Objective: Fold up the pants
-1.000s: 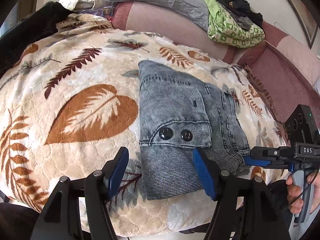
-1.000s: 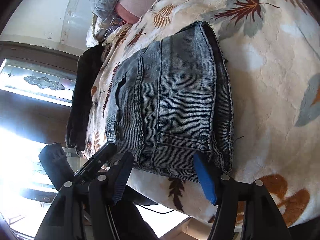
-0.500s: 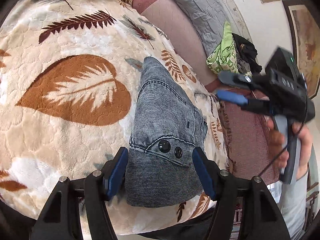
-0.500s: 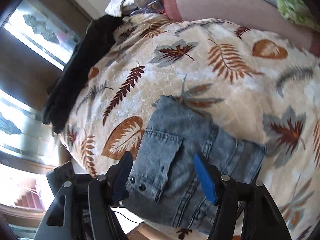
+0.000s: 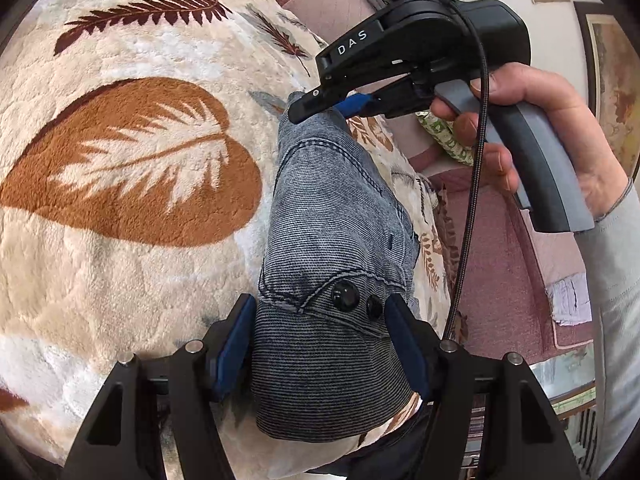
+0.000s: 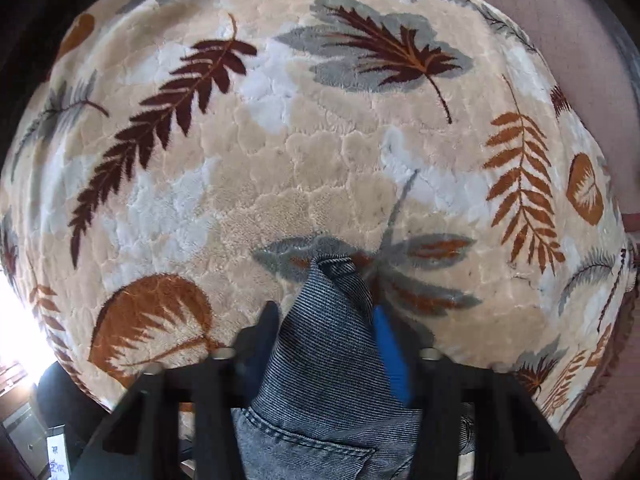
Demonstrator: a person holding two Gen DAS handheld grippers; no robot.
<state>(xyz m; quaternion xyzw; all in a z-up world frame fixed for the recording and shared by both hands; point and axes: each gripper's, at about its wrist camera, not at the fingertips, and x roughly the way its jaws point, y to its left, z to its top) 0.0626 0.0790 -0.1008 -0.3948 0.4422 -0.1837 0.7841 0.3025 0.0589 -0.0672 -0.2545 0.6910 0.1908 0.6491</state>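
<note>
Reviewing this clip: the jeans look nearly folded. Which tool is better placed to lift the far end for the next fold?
Probably the right. The right tool is closing with the far end of the jeans between its pads, while the left tool only straddles the near end, open, apparently not pinching.

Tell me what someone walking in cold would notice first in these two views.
Probably the folded grey denim pants in the middle of the cream leaf-print blanket. The right gripper is closing on the far end, denim bunched between its fingers, with a hand on its handle. The left gripper straddles the near end by two black buttons.
</note>
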